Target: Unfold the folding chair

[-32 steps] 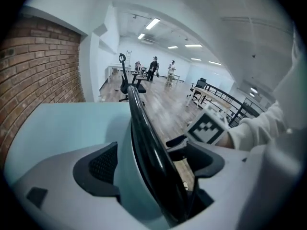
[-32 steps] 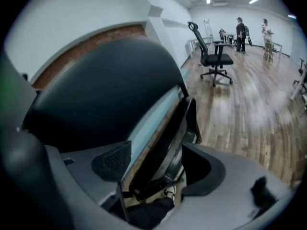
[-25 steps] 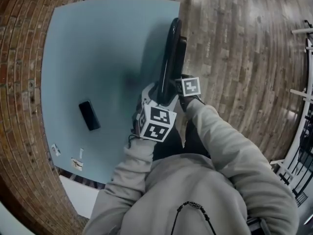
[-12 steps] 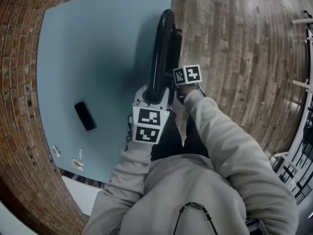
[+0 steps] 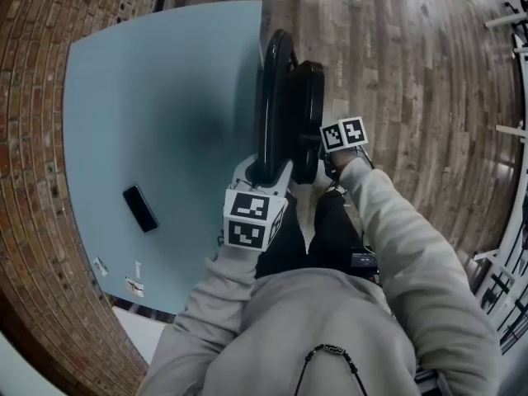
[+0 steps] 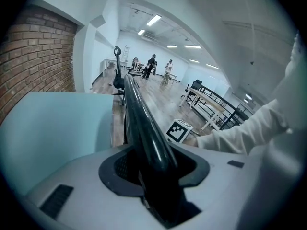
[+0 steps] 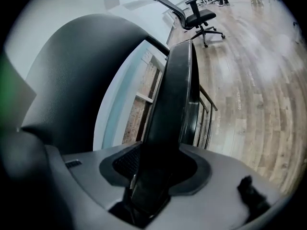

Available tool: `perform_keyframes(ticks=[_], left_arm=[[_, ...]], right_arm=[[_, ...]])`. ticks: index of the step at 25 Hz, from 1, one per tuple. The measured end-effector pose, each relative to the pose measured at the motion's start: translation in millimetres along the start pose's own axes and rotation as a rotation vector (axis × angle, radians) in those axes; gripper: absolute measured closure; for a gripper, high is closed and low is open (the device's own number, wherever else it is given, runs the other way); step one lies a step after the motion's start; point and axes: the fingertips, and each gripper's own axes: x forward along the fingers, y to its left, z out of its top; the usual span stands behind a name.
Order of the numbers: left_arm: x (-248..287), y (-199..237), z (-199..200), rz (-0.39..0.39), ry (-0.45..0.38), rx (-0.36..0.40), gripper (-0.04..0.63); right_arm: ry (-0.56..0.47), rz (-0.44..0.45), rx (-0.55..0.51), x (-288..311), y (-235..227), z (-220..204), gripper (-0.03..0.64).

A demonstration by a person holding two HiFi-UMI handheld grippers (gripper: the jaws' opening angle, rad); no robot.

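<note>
The black folding chair stands upright against the right edge of a light-blue table. Its backrest [image 5: 272,97] and seat panel [image 5: 304,114] are parted by a narrow gap. My left gripper [image 5: 262,170] grips the backrest's top rail [image 6: 139,123], which fills the space between the jaws; those jaws are opening slightly. My right gripper [image 5: 318,147] is shut on the edge of the seat panel [image 7: 175,95], just to the right of the backrest [image 7: 81,71]. In the left gripper view the right gripper's marker cube [image 6: 178,130] shows beside the rail.
The blue table [image 5: 140,97] carries a black phone [image 5: 140,208] and stands by a brick wall [image 5: 33,139]. Wooden floor [image 5: 412,73] stretches to the right, with white metal frames [image 5: 511,221] at the far right. An office chair [image 7: 194,13] and several people [image 6: 152,63] stand far off.
Both grippers have closed onto the chair. The right gripper has pulled the seat panel to the right, so it now stands apart from the backrest.
</note>
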Motion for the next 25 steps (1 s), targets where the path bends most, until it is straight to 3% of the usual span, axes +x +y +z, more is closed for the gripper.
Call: perform_keyframes(ticks=[9, 13, 15, 19, 25], left_arm=[[36, -23, -7, -0.003, 0.015, -0.025, 0.453], [53, -38, -10, -0.040, -0.036, -0.085, 0.453], [65, -43, -12, -0.050, -0.055, -0.111, 0.453], [85, -54, -26, -0.059, -0.048, -0.087, 0.453], [114, -56, -44, -0.081, -0.045, -0.122, 0.463]], right_arm=[[-0.013, 0.133, 0.098, -62, -123, -33, 0.437], [-0.062, 0.226, 0.112, -79, -178, -50, 0.434], [-0.077, 0.272, 0.112, -84, -207, -54, 0.434], [-0.080, 0.315, 0.110, -90, -270, -75, 0.424], [-0.100, 0.421, 0.172, -85, -355, -104, 0.420]])
